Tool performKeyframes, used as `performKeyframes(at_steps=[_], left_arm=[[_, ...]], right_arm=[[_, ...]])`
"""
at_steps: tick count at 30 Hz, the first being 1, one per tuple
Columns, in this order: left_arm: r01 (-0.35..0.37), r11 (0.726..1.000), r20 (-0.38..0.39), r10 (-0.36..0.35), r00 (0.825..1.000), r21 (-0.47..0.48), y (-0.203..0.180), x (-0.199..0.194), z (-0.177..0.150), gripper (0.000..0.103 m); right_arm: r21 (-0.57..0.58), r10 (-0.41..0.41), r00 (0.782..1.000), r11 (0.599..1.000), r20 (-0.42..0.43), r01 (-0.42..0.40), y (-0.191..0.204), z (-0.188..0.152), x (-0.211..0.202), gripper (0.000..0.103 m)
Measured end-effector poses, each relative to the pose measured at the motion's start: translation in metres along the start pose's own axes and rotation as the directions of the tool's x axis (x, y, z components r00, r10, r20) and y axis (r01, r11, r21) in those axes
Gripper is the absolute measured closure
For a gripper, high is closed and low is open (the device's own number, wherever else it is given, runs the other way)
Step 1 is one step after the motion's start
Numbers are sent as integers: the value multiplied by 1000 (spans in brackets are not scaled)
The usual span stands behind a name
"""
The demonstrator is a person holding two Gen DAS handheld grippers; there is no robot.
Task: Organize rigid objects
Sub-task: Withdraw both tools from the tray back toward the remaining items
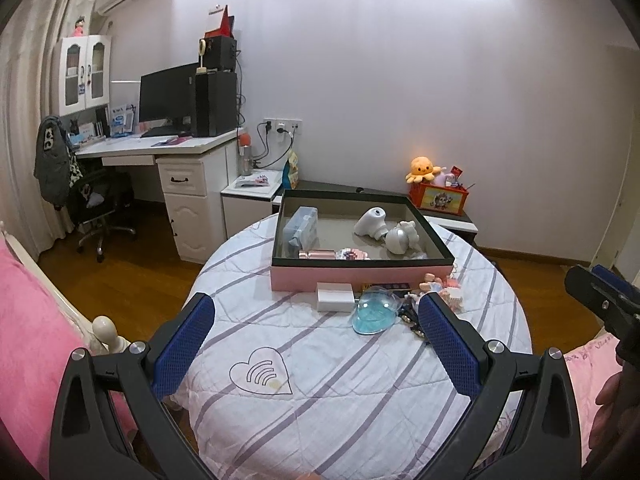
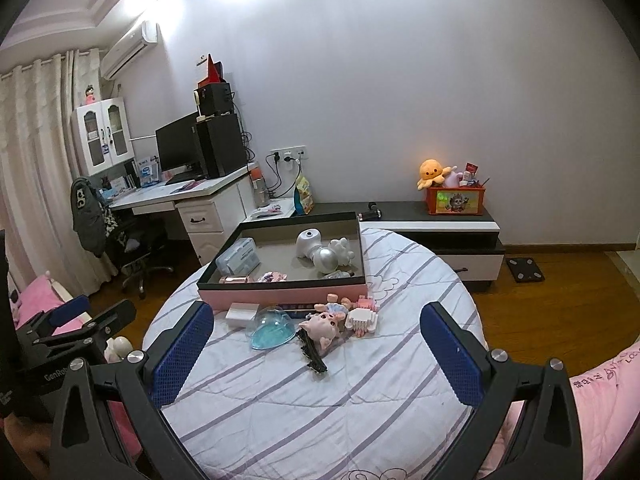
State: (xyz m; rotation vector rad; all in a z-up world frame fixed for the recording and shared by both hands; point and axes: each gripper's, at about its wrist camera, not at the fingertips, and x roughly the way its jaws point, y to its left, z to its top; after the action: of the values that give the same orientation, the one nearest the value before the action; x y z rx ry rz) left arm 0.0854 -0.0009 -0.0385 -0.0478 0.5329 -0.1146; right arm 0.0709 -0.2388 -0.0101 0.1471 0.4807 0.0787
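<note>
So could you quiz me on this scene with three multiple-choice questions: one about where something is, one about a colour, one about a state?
1. Where does the black hair clip lie?
A. inside the box
B. on the bedspread, outside the box
C. on the desk

2. What colour is the outer wall of the box?
A. pink
B. green
C. yellow

3. How is the right gripper?
A. shut on a toy
B. open and empty
C. shut on the box

Answers: 1 B, the clip rests on the striped bedspread, nearer the camera than the box. 2 A, its front wall is pink. 3 B, its blue fingers stand wide apart with nothing between.
</note>
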Motion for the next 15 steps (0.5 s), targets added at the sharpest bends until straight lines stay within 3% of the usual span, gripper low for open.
performKeyframes(at_steps=[15], left_arm=[[11, 1000, -46, -11, 999, 0, -1, 22, -5, 0]], right_arm=[[-15, -15, 999, 1000, -38, 14, 2, 0, 12, 0]])
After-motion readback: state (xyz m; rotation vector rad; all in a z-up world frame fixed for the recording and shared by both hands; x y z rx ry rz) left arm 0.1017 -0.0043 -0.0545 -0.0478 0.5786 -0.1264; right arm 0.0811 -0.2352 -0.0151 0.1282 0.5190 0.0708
